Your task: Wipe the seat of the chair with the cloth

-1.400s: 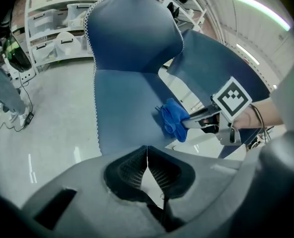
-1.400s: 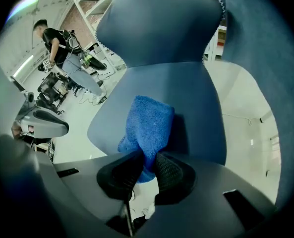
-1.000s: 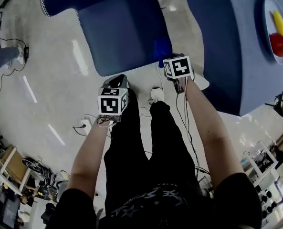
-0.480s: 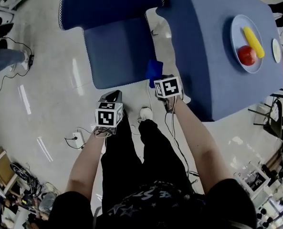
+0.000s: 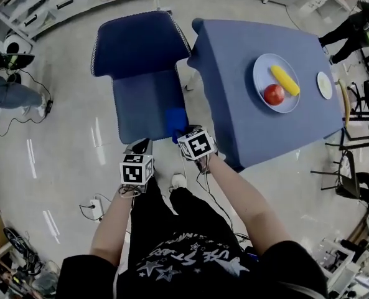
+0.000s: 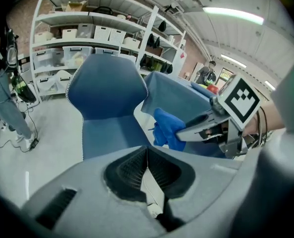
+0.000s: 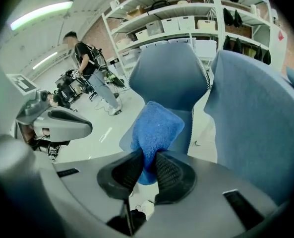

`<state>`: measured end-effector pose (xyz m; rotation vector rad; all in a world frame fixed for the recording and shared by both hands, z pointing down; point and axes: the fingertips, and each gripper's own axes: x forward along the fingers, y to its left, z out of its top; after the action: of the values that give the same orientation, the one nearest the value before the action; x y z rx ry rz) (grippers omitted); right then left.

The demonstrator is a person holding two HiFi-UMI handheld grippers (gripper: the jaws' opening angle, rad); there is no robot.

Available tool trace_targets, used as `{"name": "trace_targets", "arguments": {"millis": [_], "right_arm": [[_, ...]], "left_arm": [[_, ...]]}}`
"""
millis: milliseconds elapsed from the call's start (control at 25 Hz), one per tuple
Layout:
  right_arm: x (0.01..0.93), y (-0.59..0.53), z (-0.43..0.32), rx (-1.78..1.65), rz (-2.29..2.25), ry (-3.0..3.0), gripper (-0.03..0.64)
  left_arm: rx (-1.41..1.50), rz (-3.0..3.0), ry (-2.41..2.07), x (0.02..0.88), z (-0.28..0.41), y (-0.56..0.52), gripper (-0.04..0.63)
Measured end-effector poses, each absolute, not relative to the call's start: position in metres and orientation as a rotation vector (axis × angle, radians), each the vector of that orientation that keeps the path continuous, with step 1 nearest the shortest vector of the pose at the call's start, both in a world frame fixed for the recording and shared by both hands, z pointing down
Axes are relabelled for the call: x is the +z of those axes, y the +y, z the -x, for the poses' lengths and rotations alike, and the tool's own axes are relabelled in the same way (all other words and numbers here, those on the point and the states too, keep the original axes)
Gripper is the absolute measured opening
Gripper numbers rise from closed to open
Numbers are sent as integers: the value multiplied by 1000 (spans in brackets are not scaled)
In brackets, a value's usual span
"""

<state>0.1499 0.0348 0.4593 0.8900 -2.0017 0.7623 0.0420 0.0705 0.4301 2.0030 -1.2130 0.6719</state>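
Observation:
A blue chair (image 5: 140, 48) stands in front of me, its seat (image 5: 140, 108) bare. My right gripper (image 5: 181, 131) is shut on a bright blue cloth (image 5: 175, 118) (image 7: 156, 125) and holds it at the seat's front right corner. The cloth bulges up from between the jaws of the right gripper (image 7: 147, 157), in front of the chair (image 7: 172, 81). My left gripper (image 5: 142, 146) hovers just short of the seat's front edge. In its own view the left gripper (image 6: 146, 151) is shut with nothing in it, and the cloth (image 6: 166, 128) shows to its right.
A table under a blue cover (image 5: 234, 92) stands close on the chair's right. It carries a plate (image 5: 262, 86) with a red fruit and a yellow one. Cables and a power strip (image 5: 97, 203) lie on the floor at left. Shelving lines the back, and a person (image 7: 89, 58) stands there.
The head view has pulled back, so the whole chair and table now show. Both grippers keep their places by the seat's front edge, the cloth still in the right one.

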Motion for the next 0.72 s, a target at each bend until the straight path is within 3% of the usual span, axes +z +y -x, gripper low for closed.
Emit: {"name": "trace_targets", "arguments": {"millis": [320,720], "right_arm": [[356,43,-170,602,-874,-2198,61],[293,48,-204,536,-893,-2343,61]], "left_arm": [[600,-2057,-1283,356,-68,81,21],[508,-2046,-1463,302,-59,107,21]]}}
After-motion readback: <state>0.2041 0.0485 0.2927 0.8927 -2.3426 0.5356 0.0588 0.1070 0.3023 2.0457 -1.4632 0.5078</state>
